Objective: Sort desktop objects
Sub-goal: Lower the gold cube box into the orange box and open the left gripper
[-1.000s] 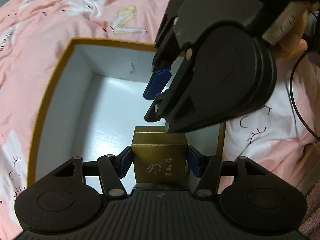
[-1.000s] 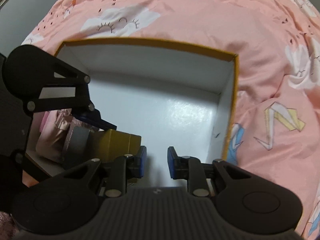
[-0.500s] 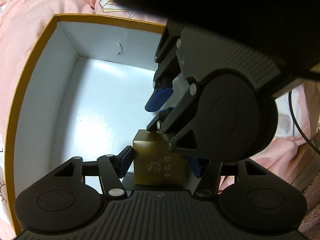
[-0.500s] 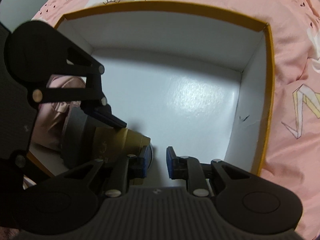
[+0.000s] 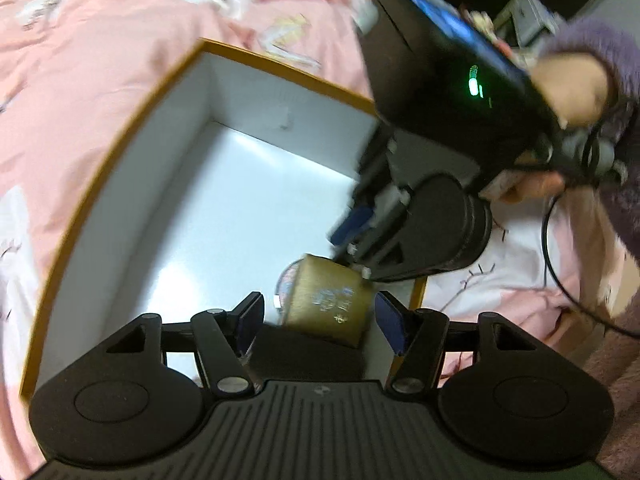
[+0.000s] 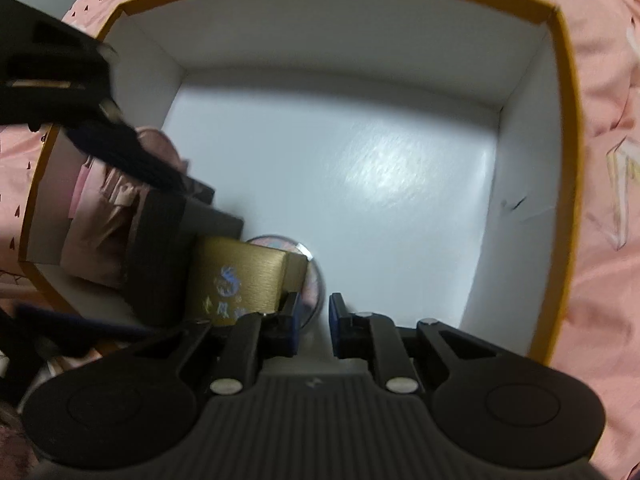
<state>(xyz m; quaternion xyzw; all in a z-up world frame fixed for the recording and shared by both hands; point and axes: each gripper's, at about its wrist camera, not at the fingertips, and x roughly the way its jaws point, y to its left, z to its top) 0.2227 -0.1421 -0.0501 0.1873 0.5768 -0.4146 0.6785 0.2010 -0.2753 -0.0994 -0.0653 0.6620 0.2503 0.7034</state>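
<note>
A small gold box (image 5: 330,304) with printed characters lies tilted inside the white storage box with a gold rim (image 5: 120,152), on top of a dark block. My left gripper (image 5: 320,322) is open, its pads apart on either side of the gold box and not touching it. A round pinkish disc (image 6: 310,280) lies on the box floor beside the gold box (image 6: 236,280). My right gripper (image 6: 314,320) is low inside the storage box (image 6: 564,120), empty, jaws a narrow gap apart. It also shows in the left wrist view (image 5: 352,236).
Pink wrapped items (image 6: 104,208) lie in the storage box's left corner by the dark block (image 6: 160,248). The storage box sits on a pink patterned bedsheet (image 5: 100,48). A black cable (image 5: 560,276) runs over the sheet at right.
My left gripper has opened and let go of the gold box, which now lies tilted in the storage box. My right gripper has gone deeper into the box.
</note>
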